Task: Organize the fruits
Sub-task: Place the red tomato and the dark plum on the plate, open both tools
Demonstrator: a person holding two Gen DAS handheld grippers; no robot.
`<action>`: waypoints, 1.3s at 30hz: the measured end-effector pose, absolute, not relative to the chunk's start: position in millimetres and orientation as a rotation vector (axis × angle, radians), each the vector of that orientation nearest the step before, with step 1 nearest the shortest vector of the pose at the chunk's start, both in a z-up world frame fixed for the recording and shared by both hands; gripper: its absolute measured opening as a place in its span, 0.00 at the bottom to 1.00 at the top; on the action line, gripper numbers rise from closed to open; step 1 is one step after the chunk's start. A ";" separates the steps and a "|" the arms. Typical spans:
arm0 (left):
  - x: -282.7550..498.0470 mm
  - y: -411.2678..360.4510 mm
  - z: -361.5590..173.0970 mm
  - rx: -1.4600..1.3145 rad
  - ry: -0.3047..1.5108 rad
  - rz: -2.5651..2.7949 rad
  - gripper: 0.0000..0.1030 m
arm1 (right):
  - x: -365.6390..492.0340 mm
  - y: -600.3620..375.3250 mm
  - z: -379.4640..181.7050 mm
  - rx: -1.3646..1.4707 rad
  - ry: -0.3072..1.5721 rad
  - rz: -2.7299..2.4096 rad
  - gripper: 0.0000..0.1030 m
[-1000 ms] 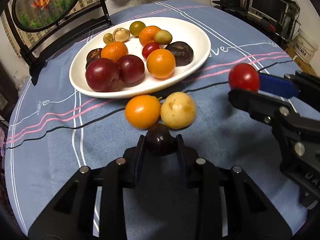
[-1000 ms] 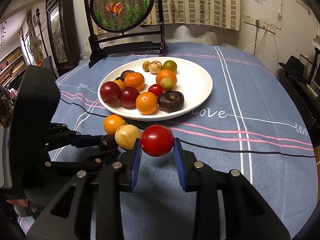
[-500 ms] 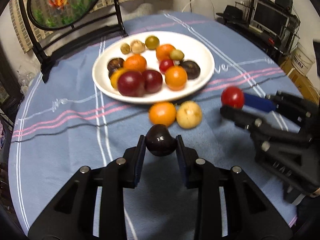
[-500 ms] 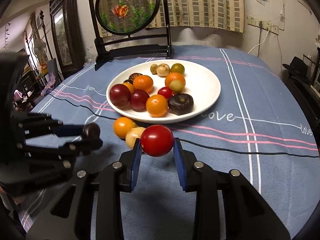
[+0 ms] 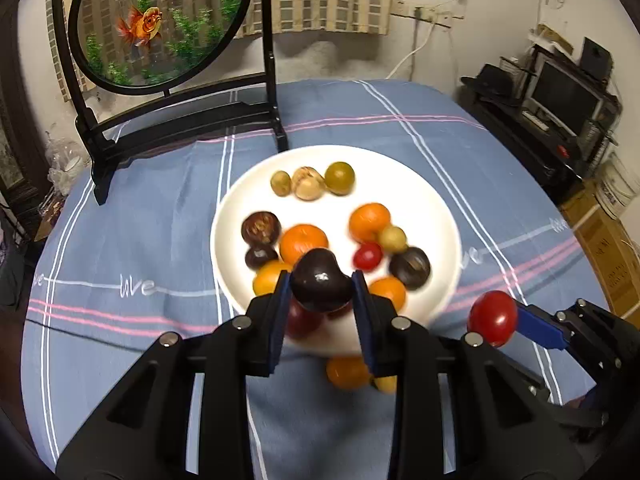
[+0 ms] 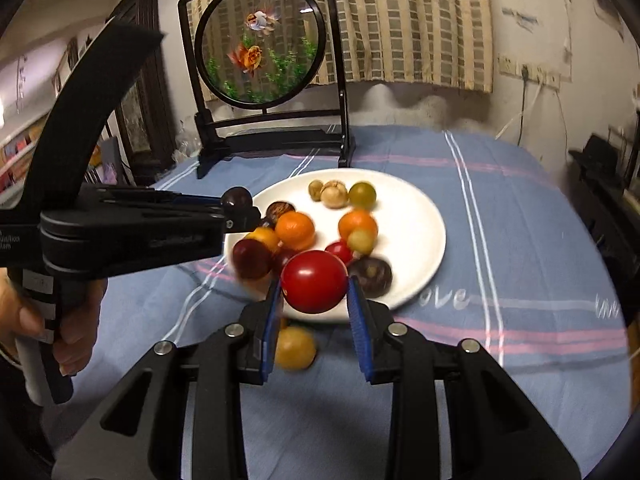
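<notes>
Both tongs have lifted since the earlier frames, and the left tongs (image 5: 321,286) now hang over the near rim of the white plate (image 5: 436,200) instead of low over the cloth. They are clamped tight on a dark purple fruit (image 5: 320,280); its long axis runs across, from pad to pad, with a small notch at its top. Seen from the right wrist, a hand (image 6: 60,320) grips the left handle at 9 o'clock, and the tool reaches level toward the plate with the dark fruit at its tip.

At 4 o'clock in the left view the right tongs (image 5: 496,322) come in from the right edge, pinching a red tomato (image 6: 314,282) between blue pads. The tomato is nearly round, slightly wider than tall. It hovers just short of the plate's near rim.

Below both tools, an orange fruit (image 5: 347,372) and a yellow fruit (image 6: 294,347) lie on the blue striped counter (image 5: 132,240), partly hidden by the fingers and blurred. Red plums on the plate's near side are mostly covered by the left tongs.

Further in, the plate carries oranges, a small red fruit, dark brown fruits and, at 12 o'clock, three small green and tan ones. Motion blur softens all of them. Beyond stands a round goldfish screen (image 5: 160,24) on a black stand
</notes>
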State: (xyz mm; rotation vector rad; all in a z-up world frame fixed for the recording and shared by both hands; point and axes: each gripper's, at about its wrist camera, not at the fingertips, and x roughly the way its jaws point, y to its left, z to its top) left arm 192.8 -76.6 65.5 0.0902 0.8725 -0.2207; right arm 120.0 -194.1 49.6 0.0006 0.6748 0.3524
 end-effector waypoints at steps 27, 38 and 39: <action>200.7 -60.4 49.8 0.060 0.843 -0.105 0.70 | 158.7 -197.4 30.7 0.025 0.718 0.252 0.51; 160.3 -51.8 50.9 0.075 0.825 -0.102 0.83 | 124.7 -199.3 27.1 0.071 0.750 0.265 0.59; 156.0 -49.4 50.1 0.073 0.829 -0.102 0.86 | 122.4 -198.9 25.7 0.064 0.760 0.273 0.59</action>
